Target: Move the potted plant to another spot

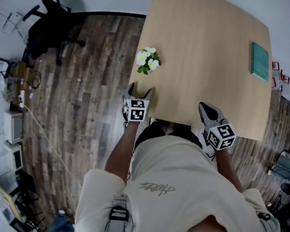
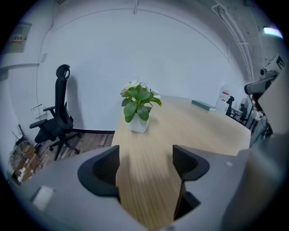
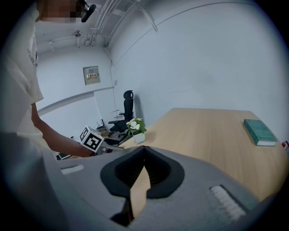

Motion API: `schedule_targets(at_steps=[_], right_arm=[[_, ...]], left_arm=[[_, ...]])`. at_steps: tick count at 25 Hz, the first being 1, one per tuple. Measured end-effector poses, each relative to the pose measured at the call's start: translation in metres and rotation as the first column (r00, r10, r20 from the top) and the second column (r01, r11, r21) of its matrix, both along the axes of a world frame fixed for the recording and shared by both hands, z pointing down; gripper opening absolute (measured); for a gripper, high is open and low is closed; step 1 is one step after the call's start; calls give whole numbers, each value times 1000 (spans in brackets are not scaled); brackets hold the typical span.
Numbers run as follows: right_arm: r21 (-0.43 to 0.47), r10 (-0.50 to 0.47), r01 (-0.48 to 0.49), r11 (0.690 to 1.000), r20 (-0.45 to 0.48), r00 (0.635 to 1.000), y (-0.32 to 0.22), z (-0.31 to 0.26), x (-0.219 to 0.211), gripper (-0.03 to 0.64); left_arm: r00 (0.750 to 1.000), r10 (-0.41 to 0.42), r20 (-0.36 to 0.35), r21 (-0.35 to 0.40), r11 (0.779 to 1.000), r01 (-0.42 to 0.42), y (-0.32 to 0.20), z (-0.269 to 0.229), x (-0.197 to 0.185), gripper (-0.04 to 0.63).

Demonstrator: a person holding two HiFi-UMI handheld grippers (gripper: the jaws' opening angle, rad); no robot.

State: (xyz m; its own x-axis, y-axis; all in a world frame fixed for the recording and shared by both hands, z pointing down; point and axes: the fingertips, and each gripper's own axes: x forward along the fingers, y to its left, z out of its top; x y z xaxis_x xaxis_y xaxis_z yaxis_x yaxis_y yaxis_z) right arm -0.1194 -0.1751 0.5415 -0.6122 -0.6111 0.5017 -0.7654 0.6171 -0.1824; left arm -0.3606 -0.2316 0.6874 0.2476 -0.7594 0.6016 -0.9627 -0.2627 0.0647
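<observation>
The potted plant (image 1: 148,60), white flowers and green leaves in a small white pot, stands near the left edge of the light wooden table (image 1: 204,45). My left gripper (image 1: 140,91) hovers over the table's near left corner, a short way in front of the plant, and points at it. In the left gripper view the plant (image 2: 138,108) stands upright straight ahead, and the gripper (image 2: 146,155) is open with only bare tabletop between its jaws. My right gripper (image 1: 205,106) hangs over the table's near edge, farther right. Its jaws (image 3: 144,150) meet at the tips and hold nothing, with the plant (image 3: 135,127) far off to the left.
A teal book (image 1: 259,60) lies near the table's right edge (image 3: 259,131). A black office chair (image 1: 48,25) stands on the wood floor beyond the table's left side (image 2: 58,117). Boxes and cables line the wall at far left (image 1: 15,126).
</observation>
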Motion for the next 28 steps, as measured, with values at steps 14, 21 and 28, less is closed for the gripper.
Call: schedule_targets(at_steps=[14,21,28], right_arm=[[41,-52,50,998,40,998,21,-12,20,3],[76,-67,61,995,83,994,9,-25,37,3],[103,-35,19,994,152,988,-10,-33,50,3]], left_arm=[[998,66,19,101,993,-67,46,-67,55,195],[999,12,-30,205,979,-6,52,-124,70,17],[999,10,-49,243,970,2,51,-171,74,17]])
